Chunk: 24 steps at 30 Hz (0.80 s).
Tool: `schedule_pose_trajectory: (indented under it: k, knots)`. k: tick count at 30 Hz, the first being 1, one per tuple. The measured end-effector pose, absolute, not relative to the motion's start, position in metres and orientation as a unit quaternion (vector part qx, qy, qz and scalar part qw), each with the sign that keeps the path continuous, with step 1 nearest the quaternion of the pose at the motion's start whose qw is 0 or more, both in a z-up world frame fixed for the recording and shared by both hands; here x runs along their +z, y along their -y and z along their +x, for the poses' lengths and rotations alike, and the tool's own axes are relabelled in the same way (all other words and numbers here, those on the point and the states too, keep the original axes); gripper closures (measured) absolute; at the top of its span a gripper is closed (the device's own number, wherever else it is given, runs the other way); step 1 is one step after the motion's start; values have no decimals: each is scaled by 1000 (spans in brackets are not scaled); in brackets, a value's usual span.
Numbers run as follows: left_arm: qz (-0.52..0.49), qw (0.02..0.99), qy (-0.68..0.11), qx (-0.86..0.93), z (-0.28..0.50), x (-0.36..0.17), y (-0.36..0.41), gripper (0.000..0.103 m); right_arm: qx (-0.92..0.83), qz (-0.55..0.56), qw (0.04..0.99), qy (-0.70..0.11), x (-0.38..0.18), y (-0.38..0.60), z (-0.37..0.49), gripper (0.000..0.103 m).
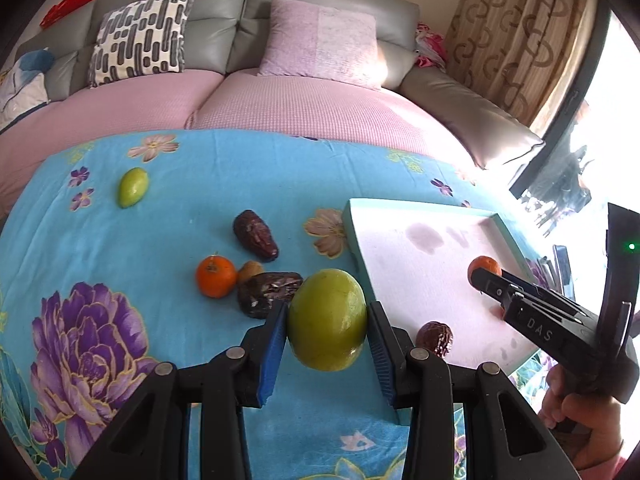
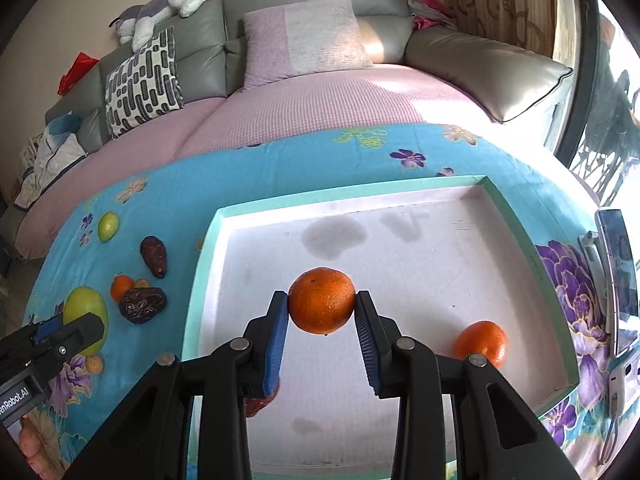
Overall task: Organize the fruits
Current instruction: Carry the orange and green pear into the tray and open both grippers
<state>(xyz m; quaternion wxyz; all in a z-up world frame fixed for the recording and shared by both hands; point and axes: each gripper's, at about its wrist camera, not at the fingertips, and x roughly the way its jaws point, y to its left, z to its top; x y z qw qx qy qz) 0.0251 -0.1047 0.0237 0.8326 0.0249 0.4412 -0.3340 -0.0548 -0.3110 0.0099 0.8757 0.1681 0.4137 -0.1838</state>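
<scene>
My left gripper (image 1: pixel 327 322) is shut on a large green fruit (image 1: pixel 327 320), held above the blue floral cloth just left of the white tray (image 1: pixel 404 240). Over the tray (image 2: pixel 400 216), my right gripper (image 2: pixel 322 306) is shut on an orange (image 2: pixel 322 300). A second orange (image 2: pixel 482 342) and a dark date (image 1: pixel 435 338) lie in the tray. On the cloth remain a small orange (image 1: pixel 216 276), two dark dates (image 1: pixel 256 234) (image 1: pixel 268 292), a small brown fruit (image 1: pixel 250 270) and a small green fruit (image 1: pixel 133 187).
A sofa with a patterned cushion (image 1: pixel 140 40) and a lilac cushion (image 1: pixel 320 42) stands behind the table. Phones (image 2: pixel 618 280) lie on the cloth right of the tray. A hand (image 1: pixel 576 412) holds the right gripper's handle.
</scene>
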Motion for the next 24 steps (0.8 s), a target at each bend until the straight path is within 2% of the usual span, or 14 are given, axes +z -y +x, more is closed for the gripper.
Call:
schedule_pose_trajectory:
  k: [24]
  knots:
    - [84, 809, -415, -406, 18, -8, 204, 61, -223, 199, 869, -394, 0, 364, -60, 67]
